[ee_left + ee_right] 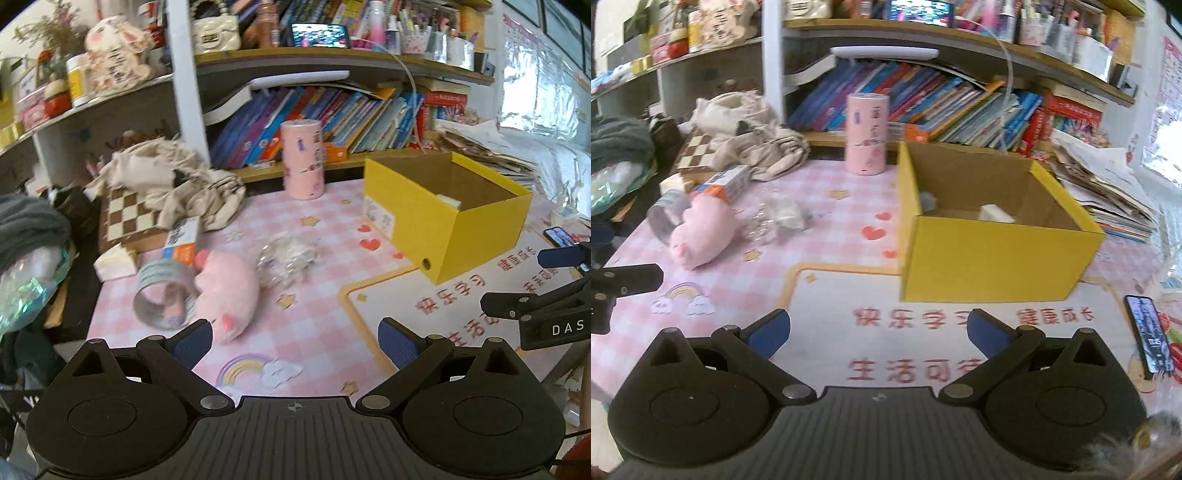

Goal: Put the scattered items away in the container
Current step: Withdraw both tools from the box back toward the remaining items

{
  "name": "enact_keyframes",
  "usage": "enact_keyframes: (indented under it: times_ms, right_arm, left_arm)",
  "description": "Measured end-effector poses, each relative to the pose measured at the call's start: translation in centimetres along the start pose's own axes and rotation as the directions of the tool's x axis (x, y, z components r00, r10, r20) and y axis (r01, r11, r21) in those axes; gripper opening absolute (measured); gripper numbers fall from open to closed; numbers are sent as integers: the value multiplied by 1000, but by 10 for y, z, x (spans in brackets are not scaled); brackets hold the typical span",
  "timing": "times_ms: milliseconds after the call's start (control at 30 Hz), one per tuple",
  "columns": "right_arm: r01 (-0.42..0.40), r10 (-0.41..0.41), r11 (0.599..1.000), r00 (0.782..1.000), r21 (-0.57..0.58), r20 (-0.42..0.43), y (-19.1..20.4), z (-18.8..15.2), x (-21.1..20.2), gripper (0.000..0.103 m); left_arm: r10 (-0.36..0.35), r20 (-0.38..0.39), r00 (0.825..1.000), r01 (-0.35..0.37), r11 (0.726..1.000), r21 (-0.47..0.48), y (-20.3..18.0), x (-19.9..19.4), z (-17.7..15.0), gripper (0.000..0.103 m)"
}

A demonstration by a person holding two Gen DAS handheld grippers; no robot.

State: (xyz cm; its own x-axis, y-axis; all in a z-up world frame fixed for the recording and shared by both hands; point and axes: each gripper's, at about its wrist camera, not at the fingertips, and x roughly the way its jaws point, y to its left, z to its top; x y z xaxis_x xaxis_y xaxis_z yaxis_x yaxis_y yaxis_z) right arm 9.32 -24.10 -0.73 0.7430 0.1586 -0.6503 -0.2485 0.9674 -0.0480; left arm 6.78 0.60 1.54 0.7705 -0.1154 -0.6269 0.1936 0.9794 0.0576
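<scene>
Both grippers, left [295, 341] and right [879, 330], gape apart, holding nothing. Pig [225, 291], tape [162, 295] and bag [288, 258] lie left of the box [990, 254]

Open mat ahead of both grippers — clear run to the yellow box [990, 258], top open. Left side crowded: pink plush [225, 291], tape roll [164, 299], clear packet [288, 258] bunched together. Pink canister [866, 133] upright behind — phone [1148, 338] at right table edge.

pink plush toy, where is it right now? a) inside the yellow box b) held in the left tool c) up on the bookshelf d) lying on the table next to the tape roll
d: the pink plush toy lies on the table against the tape roll, outside the yellow box, and the left tool is open and empty.
</scene>
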Motion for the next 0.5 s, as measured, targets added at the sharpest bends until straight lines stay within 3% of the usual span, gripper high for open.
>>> enact_keyframes:
  times_ms: [500]
  right_arm:
    - [-90, 90, 987, 996, -135, -10, 70, 5, 3, 103]
  left_arm:
    - [50, -20, 999, -52, 993, -109, 43, -19, -35, 98]
